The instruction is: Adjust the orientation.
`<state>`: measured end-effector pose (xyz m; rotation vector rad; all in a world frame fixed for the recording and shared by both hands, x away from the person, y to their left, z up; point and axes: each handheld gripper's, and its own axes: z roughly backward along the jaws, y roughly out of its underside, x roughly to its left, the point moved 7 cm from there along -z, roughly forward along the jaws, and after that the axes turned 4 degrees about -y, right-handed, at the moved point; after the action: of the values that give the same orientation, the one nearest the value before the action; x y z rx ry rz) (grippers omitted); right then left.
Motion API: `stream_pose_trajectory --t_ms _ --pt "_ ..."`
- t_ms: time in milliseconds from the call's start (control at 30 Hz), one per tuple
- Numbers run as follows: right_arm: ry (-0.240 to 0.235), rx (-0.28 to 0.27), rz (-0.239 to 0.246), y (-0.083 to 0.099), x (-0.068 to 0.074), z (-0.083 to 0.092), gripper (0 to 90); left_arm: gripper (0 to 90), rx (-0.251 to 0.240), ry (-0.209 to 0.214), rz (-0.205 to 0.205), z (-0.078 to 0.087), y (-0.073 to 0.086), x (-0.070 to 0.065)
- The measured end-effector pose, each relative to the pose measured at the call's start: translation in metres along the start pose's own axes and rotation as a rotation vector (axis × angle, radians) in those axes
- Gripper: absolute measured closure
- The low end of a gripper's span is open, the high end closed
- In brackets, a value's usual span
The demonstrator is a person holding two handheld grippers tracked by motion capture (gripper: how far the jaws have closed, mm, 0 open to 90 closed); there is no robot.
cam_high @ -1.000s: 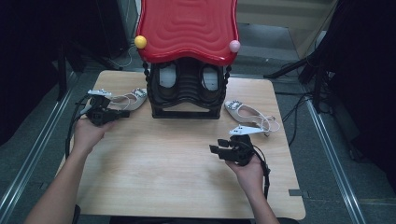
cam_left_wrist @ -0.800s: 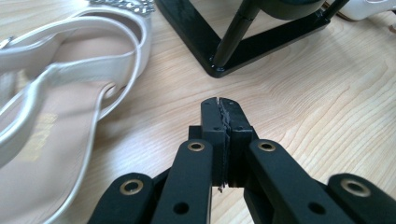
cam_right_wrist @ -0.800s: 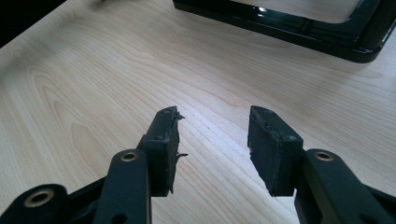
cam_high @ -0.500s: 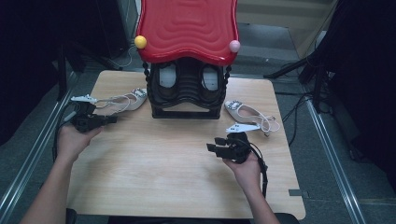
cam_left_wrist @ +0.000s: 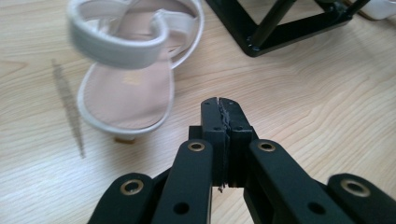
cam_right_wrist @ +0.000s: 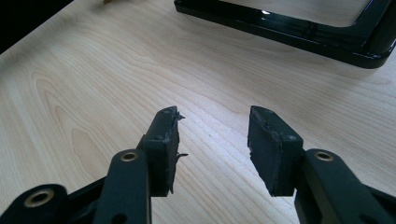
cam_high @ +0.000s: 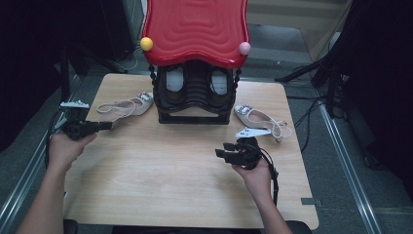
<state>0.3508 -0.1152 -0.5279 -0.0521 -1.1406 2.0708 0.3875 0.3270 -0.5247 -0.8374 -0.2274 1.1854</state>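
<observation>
Right tongs (cam_high: 225,153) hovered apart and empty near the bench's (cam_high: 160,195) front-right, well off from any shoe. Left tongs (cam_high: 108,126) sat together on nothing by the left edge, nearer the left sandal (cam_high: 127,105), which lay just beyond their tips, long axis running toward the shoe rack (cam_high: 195,105).

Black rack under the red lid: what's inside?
Inside the black rack under the red lid, two pale insoles show, likely shoes; the lid covers whatever sits higher.
</observation>
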Motion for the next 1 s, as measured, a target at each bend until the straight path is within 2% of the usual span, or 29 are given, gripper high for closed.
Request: stream_pose_trajectory --t_ms 133,200,300,333,433,500,667,800,1000 --pt "0.0 0.004 -0.004 0.0 0.0 0.0 54.6 90.0 0.011 -0.015 0.004 0.002 0.003 0.007" --pt "0.001 0.004 -0.003 0.0 0.0 0.0 54.5 90.0 0.006 -0.025 0.019 0.002 0.005 0.013" --pt "0.0 0.006 -0.001 0.0 0.0 -0.001 54.5 90.0 0.025 -0.047 0.024 -0.002 0.01 0.022" --pt "-0.001 0.006 0.001 0.0 0.0 -0.001 54.5 90.0 0.012 -0.026 0.036 -0.002 0.011 0.025" --pt "0.0 0.008 0.004 0.0 0.0 -0.001 54.6 90.0 -0.003 -0.04 0.043 0.0 0.011 0.032" --pt "0.001 0.009 0.002 0.001 0.001 -0.002 54.5 90.0 0.003 -0.022 0.055 0.001 0.013 0.035" --pt "0.002 0.009 0.0 0.001 0.001 0.0 54.6 90.0 0.008 -0.053 0.05 0.004 0.015 0.039" --pt "0.001 0.011 -0.002 0.001 0.001 -0.001 54.5 90.0 0.033 -0.074 0.055 -0.005 0.018 0.047" --pt "0.003 0.018 0.001 0.002 0.002 -0.002 54.5 90.0 0.045 -0.103 0.059 -0.02 0.017 0.058"
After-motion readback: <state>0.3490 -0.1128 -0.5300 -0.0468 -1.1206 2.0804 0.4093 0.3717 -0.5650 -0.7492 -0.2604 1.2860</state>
